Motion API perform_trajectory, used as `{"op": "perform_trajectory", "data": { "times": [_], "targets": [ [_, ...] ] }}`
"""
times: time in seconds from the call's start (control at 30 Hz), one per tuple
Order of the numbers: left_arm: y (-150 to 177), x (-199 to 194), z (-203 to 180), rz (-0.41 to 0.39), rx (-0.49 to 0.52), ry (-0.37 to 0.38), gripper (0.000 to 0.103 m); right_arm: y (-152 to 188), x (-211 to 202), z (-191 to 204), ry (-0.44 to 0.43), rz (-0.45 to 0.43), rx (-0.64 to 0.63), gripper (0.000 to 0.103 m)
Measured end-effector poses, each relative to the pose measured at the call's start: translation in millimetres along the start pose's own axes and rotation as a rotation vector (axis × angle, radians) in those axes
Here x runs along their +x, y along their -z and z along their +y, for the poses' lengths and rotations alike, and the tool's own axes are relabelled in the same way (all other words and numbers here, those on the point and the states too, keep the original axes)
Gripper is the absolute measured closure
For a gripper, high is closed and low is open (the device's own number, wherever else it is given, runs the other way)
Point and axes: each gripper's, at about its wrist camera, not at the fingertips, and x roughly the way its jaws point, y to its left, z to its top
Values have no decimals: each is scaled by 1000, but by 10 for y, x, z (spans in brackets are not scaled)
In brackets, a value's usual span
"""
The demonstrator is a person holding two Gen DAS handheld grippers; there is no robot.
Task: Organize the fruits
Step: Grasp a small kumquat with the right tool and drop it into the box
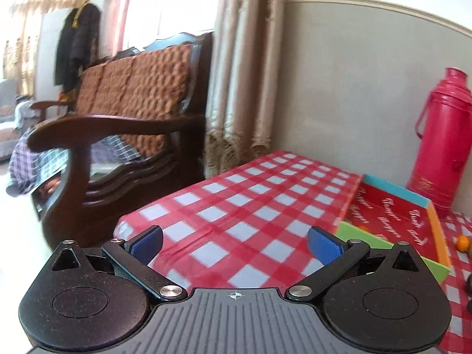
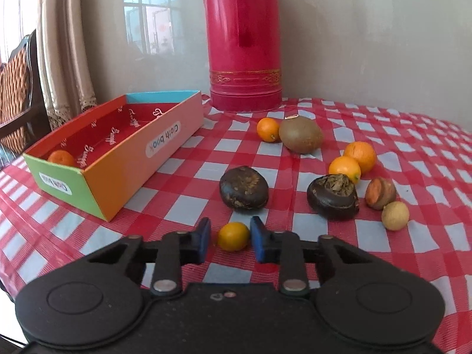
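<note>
Where the left wrist view looks out, the left tool stands released, its blue fingers spread wide with nothing between them, above the red-and-white checked tabletop. To the right lies a colourful open box with a red printed floor and green, orange and blue walls; a red thermos stands behind it against the wall. A small orange fruit shows at the far right edge. A dark wooden armchair with a brown cushion sits beyond the tabletop, beside beige curtains. From the right wrist view, the right tool is clenched around a small orange kumquat resting on the tabletop, a blue finger on either side; whether both pads press on it I cannot tell. Ahead lie two dark round fruits, and further back a kiwi with a second kumquat touching its left side. On the right sit two more oranges, a cut brownish fruit and a pale longan. The box is at the left, holding one orange at its near end.
</note>
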Motion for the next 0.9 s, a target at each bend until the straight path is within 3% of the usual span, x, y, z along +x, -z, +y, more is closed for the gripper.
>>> {"op": "perform_trajectory", "data": {
  "times": [0.1,0.2,0.33,0.5,0.67,0.9],
  "targets": [
    [13,-13,83,-23,-39,-19,0,11,4,35,17,-8,-27,88],
    [22,41,144,-10,-60,-34,0,3,-60,4,-22,-26,4,88],
    [39,32,239,-11,-102,-52,0,-164,-222,48,-113,-109,34,88],
    [54,71,375,-8,-170,-81,0,-541,-239,378,-234,-181,-8,88],
    [76,89,446,-9,-198,-93,0,-750,-52,768,-307,-142,-79,88],
    [83,75,478,-26,-180,-111,0,-779,294,1063,-312,-46,-150,88]
  ]
}}
